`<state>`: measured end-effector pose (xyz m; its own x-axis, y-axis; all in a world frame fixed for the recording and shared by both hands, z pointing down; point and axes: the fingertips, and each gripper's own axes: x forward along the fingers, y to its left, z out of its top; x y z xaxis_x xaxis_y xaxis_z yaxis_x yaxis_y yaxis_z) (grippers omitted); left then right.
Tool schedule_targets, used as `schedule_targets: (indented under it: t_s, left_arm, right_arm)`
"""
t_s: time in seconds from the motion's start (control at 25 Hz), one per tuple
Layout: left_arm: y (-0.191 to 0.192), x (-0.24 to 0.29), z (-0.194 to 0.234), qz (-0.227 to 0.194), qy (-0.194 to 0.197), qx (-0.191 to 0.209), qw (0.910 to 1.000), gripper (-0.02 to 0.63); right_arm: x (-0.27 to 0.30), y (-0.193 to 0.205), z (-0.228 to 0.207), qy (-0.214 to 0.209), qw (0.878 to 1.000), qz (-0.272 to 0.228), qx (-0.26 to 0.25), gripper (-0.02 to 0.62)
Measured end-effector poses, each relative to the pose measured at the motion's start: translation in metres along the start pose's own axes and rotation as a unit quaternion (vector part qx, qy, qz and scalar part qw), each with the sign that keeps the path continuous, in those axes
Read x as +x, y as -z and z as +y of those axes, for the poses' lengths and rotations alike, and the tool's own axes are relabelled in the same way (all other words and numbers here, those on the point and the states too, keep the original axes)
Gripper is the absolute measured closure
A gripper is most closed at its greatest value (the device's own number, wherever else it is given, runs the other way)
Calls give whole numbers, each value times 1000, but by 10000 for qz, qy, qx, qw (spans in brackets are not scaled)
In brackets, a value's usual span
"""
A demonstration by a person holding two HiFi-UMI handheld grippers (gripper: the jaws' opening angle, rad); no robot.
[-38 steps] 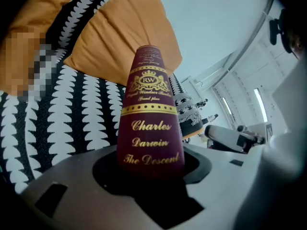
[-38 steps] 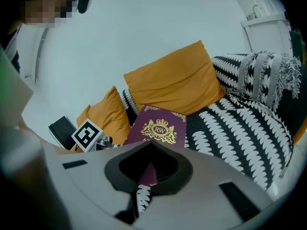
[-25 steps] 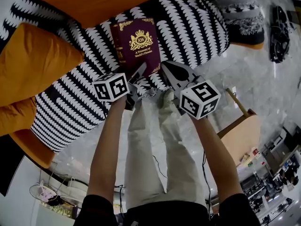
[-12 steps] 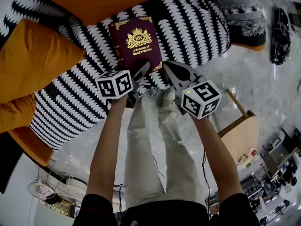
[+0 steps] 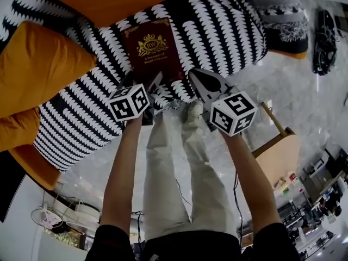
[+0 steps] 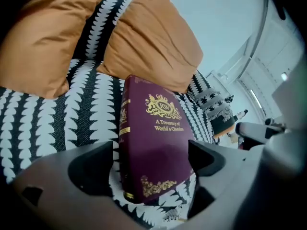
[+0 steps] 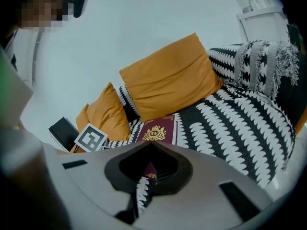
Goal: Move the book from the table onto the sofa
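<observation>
A black-and-white patterned sofa [image 5: 217, 31] fills the upper frame, with orange cushions [image 5: 38, 69] at upper left. A maroon hardback book [image 5: 152, 50] lies flat on the seat, top centre. It looks stiff and fairly heavy with a smooth cover, so it is best gripped across its near edge. The left tongs [image 5: 142, 81] have just been opening and are released, straddling the book's near end without pressing. The right tongs [image 5: 194, 76] are clenched and empty. No containers show.

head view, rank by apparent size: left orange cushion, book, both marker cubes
1. orange cushion
2. book
3. right marker cube and left marker cube: near alike, both closer to the camera, so unranked
</observation>
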<state>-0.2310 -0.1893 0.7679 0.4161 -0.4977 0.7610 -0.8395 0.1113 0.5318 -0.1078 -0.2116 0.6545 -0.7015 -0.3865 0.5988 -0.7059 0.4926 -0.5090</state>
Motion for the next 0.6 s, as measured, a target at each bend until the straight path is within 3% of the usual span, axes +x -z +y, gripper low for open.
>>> schedule_targets:
  t_s: [0.28,0.6]
  left_arm:
    - [7,-14,0,-36,-105,135,9998,126]
    - [-17,-50,-38,-197,-27,437,9988,127]
  right_arm:
    - [-4,0,-5,25,10000,48,-4,578]
    - [-32,-34,4,-42,9998,-133,-104,578]
